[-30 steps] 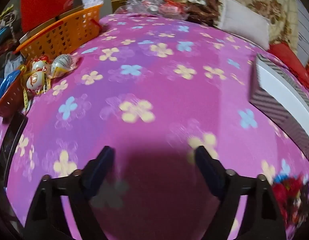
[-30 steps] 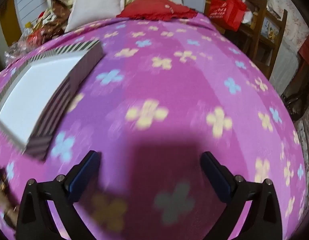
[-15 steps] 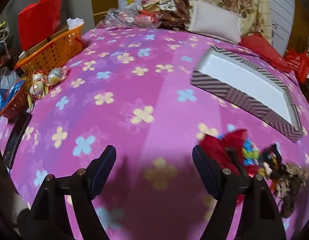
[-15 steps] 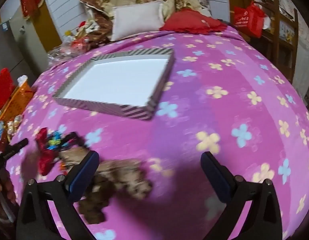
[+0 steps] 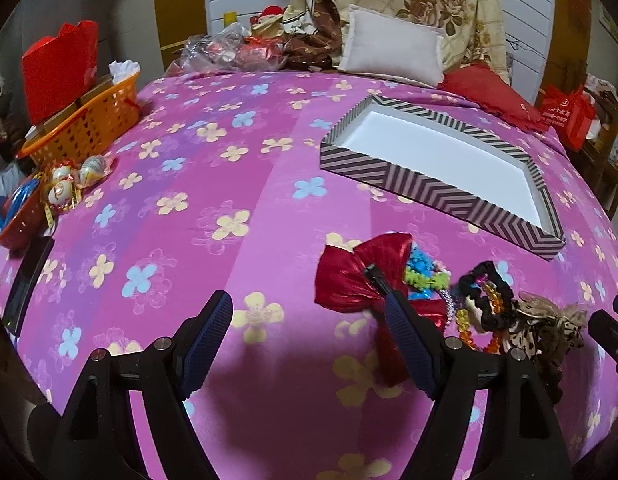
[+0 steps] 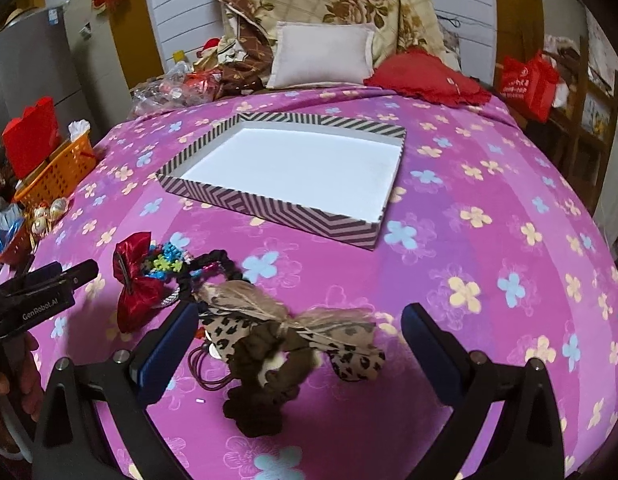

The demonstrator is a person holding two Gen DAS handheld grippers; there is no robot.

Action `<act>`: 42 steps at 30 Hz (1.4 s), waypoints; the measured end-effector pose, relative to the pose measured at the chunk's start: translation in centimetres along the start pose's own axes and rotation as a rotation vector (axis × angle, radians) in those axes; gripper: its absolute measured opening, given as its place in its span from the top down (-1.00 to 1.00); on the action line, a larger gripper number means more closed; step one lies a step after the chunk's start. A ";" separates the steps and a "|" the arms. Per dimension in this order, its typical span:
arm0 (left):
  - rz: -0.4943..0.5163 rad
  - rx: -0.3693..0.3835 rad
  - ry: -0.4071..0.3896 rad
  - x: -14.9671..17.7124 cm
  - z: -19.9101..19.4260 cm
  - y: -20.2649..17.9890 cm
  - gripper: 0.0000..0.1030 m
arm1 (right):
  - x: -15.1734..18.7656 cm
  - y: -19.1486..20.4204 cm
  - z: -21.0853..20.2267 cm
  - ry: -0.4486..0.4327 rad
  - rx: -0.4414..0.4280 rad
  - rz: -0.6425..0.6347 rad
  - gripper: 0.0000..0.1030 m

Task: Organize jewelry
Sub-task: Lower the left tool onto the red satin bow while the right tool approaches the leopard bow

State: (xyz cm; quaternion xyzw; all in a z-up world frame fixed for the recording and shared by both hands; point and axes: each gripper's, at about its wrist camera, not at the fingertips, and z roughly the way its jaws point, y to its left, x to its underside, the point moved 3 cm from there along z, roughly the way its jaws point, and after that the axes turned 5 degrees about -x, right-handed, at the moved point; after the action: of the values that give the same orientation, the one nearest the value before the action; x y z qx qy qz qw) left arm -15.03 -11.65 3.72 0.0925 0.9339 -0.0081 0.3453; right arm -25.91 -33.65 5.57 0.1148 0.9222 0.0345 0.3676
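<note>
A pile of hair accessories lies on the pink flowered cover: a red satin bow [image 5: 359, 276] [image 6: 135, 280], a blue and green beaded piece [image 5: 423, 270] [image 6: 165, 260], a black scrunchie with beads [image 5: 485, 296] [image 6: 207, 266], and leopard and brown bows [image 5: 545, 326] [image 6: 281, 336]. A striped shallow box [image 5: 429, 192] [image 6: 269, 206] with a white inside lies beyond the pile. My left gripper [image 5: 309, 332] is open, just left of the red bow. My right gripper [image 6: 301, 340] is open, its fingers either side of the leopard and brown bows.
An orange basket [image 5: 89, 124] [image 6: 53, 176] and wrapped eggs [image 5: 75, 180] sit at the left edge. A grey pillow [image 5: 391, 50] [image 6: 323, 54], a red cushion [image 6: 429, 76] and plastic bags [image 5: 225, 50] lie at the far end. A red bag [image 6: 525, 80] hangs at the right.
Both grippers have pulled back and up from the cover. The box and the accessory pile have come into view. Both stay open.
</note>
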 end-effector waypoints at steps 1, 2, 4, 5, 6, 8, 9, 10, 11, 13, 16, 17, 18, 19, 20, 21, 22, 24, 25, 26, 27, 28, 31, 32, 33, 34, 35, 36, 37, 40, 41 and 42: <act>0.001 0.002 -0.001 0.0 -0.1 -0.1 0.00 | 0.0 0.1 0.1 0.001 0.002 -0.003 -0.99; 0.003 0.002 -0.001 0.1 -0.1 -0.2 0.00 | 0.0 0.1 0.1 0.005 0.005 -0.008 -0.99; 0.005 -0.003 -0.004 0.1 -0.3 -0.4 0.00 | 0.2 0.2 0.2 0.008 0.009 -0.015 -0.99; 0.007 -0.007 -0.006 0.1 -0.3 -0.4 0.00 | 0.2 0.2 0.2 0.009 0.012 -0.020 -0.99; 0.008 -0.008 -0.007 0.1 -0.4 -0.5 0.00 | 0.2 0.1 0.2 0.012 0.019 -0.025 -0.99; 0.010 -0.009 -0.009 0.1 -0.5 -0.6 0.00 | 0.3 0.2 0.4 0.016 0.025 -0.029 -0.99; 0.011 -0.012 -0.009 0.1 -0.5 -0.6 0.00 | 0.4 0.0 0.4 0.020 0.023 -0.026 -0.99; 0.012 -0.013 -0.010 0.2 -0.5 -0.6 0.00 | 0.4 0.1 0.5 0.021 0.020 -0.022 -0.99; 0.011 -0.012 -0.010 0.2 -0.5 -0.6 0.00 | 0.4 0.0 0.5 0.022 0.016 -0.017 -0.99; 0.011 -0.010 -0.010 0.2 -0.5 -0.5 0.00 | 0.4 -0.1 0.6 0.025 0.016 -0.016 -0.99; 0.014 -0.016 -0.013 0.2 -0.5 -0.6 0.00 | 0.4 -0.1 0.7 0.024 0.018 -0.017 -0.99; 0.015 -0.015 -0.015 0.2 -0.6 -0.5 0.00 | 0.4 0.0 0.7 0.024 0.016 -0.015 -0.99; 0.015 -0.014 -0.016 0.2 -0.7 -0.5 0.01 | 0.4 -0.1 0.7 0.024 0.016 -0.014 -0.99; 0.015 -0.012 -0.016 0.2 -0.7 -0.5 0.00 | 0.4 0.0 0.7 0.025 0.017 -0.013 -0.99; 0.014 -0.009 -0.016 0.3 -0.8 -0.5 0.00 | 0.4 -0.1 0.8 0.026 0.017 -0.012 -0.99; 0.014 -0.006 -0.016 0.3 -0.8 -0.5 0.00 | 0.4 -0.1 0.8 0.028 0.018 -0.013 -0.99; 0.015 -0.004 -0.015 0.3 -0.8 -0.5 0.00 | 0.4 -0.1 0.8 0.030 0.017 -0.013 -0.99; 0.013 0.002 -0.012 0.4 -0.8 -0.6 0.01 | 0.5 -0.2 0.9 0.032 0.020 -0.013 -0.99; 0.009 0.007 -0.012 0.4 -0.9 -0.5 0.01 | 0.5 -0.2 0.9 0.032 0.021 -0.014 -0.99; 0.007 0.008 -0.012 0.4 -0.9 -0.6 0.00 | 0.6 -0.2 0.9 0.031 0.023 -0.015 -0.99; 0.005 0.010 -0.012 0.3 -0.8 -0.5 0.00 | 0.6 -0.2 0.9 0.032 0.024 -0.015 -0.99; 0.004 0.010 -0.012 0.3 -0.8 -0.5 0.00 | 0.6 -0.2 0.9 0.032 0.022 -0.014 -0.99; 0.005 0.003 -0.016 0.4 -0.9 -0.5 0.00 | 0.8 -0.3 0.9 0.035 0.024 -0.015 -0.99; 0.007 0.002 -0.017 0.4 -0.9 -0.5 0.00 | 0.8 -0.3 1.0 0.037 0.026 -0.014 -0.99; 0.009 0.001 -0.017 0.5 -0.9 -0.6 0.01 | 0.9 -0.3 1.0 0.039 0.027 -0.013 -0.99; 0.010 0.001 -0.016 0.6 -0.9 -0.6 0.01 | 0.9 -0.2 1.0 0.040 0.027 -0.013 -0.99; 0.009 0.001 -0.016 0.6 -0.9 -0.6 0.01 | 1.0 -0.3 1.0 0.042 0.027 -0.013 -0.99; 0.008 0.002 -0.014 0.6 -0.9 -0.6 0.01 | 1.0 -0.3 1.0 0.042 0.028 -0.013 -0.99; 0.008 0.003 -0.013 0.7 -0.8 -0.6 0.01 | 1.0 -0.2 1.0 0.042 0.030 -0.014 -0.99; 0.009 0.003 -0.011 0.8 -0.8 -0.5 0.01 | 1.1 0.0 1.1 0.043 0.035 -0.016 -0.99; 0.010 0.003 -0.011 0.8 -0.8 -0.6 0.01 | 1.1 -0.1 1.1 0.044 0.036 -0.017 -0.99; 0.012 0.004 -0.009 0.9 -0.8 -0.6 0.02 | 1.1 -0.1 1.1 0.044 0.038 -0.018 -0.99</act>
State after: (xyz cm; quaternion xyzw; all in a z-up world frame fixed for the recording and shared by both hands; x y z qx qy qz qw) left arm -16.27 -12.00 3.72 0.0988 0.9317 -0.0083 0.3494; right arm -25.99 -33.47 4.02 0.1128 0.9316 0.0162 0.3452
